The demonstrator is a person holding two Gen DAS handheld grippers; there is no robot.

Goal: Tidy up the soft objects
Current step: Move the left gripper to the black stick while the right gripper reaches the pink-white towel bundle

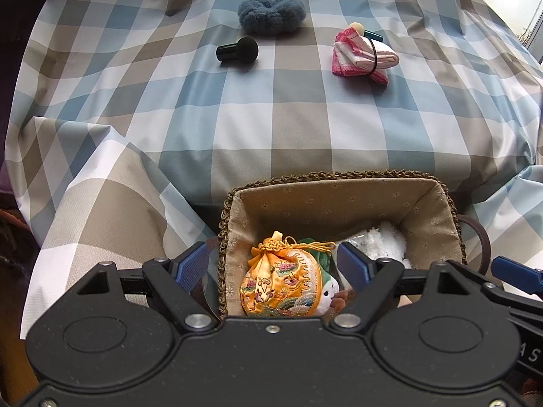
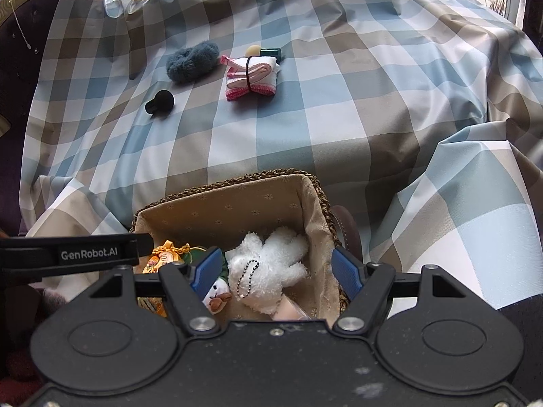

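Your left gripper (image 1: pixel 275 266) and right gripper (image 2: pixel 278 271) both hang spread apart over the basket (image 1: pixel 339 174); far off, the black brush (image 1: pixel 237 51) lies sideways, head pointing right.

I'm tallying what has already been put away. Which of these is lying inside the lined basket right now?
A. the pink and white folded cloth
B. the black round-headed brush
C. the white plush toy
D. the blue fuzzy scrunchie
C: the white plush toy lies inside the basket beside an orange pouch, while the scrunchie, folded cloth and brush lie out on the checked cloth.
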